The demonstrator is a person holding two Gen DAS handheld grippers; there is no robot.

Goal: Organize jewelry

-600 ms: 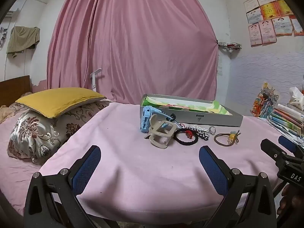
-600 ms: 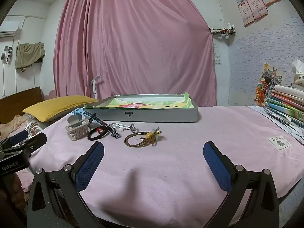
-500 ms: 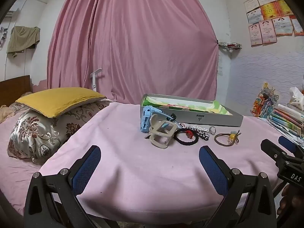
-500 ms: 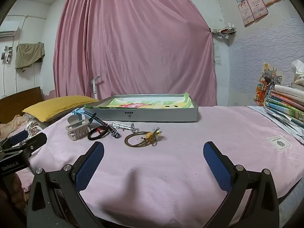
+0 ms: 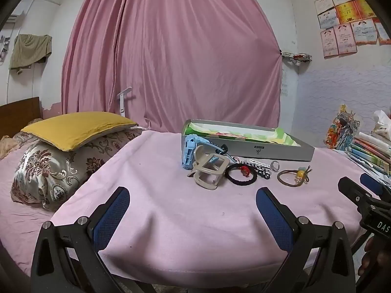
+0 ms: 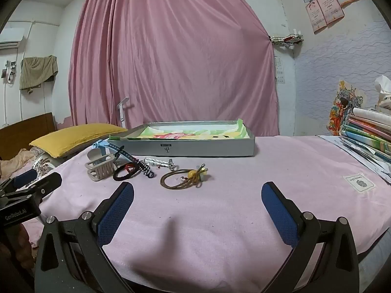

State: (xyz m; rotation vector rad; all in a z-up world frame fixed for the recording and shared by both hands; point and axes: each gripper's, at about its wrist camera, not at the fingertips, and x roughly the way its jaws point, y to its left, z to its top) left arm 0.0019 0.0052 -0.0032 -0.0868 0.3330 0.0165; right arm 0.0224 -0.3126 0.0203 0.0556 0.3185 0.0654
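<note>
Both hand-held grippers are being held above the near edge of a worktop covered with a pink cloth [image 6: 244, 207], and nothing is being gripped by either. The left hand-held gripper [image 5: 193, 202] is being kept with its jaws wide apart, only bare cloth showing between its blue pads [image 5: 112, 210]; the right hand-held gripper [image 6: 198, 202] is likewise being held fully spread over empty cloth. The jewelry is lying in a loose cluster toward the far side of the worktop, just in front of a shallow grey box [image 6: 195, 147] lined with green and yellow paper. In that cluster a light blue watch [image 5: 189, 152] is resting against the box wall, a beige hair claw clip [image 5: 210, 172] is lying just in front of it, and a black hair tie [image 5: 240, 174] with a red knot is touching a black-and-white braided band [image 5: 262, 172]. A small silver ring [image 5: 275, 165] is standing beside the band, and a brown hair tie with a yellow bead [image 6: 185, 179] is lying apart, nearest the right hand-held gripper. A stack of books [image 6: 366, 134] is sitting at the right edge, and a yellow pillow [image 5: 75, 127] is lying on the bed to the left.
</note>
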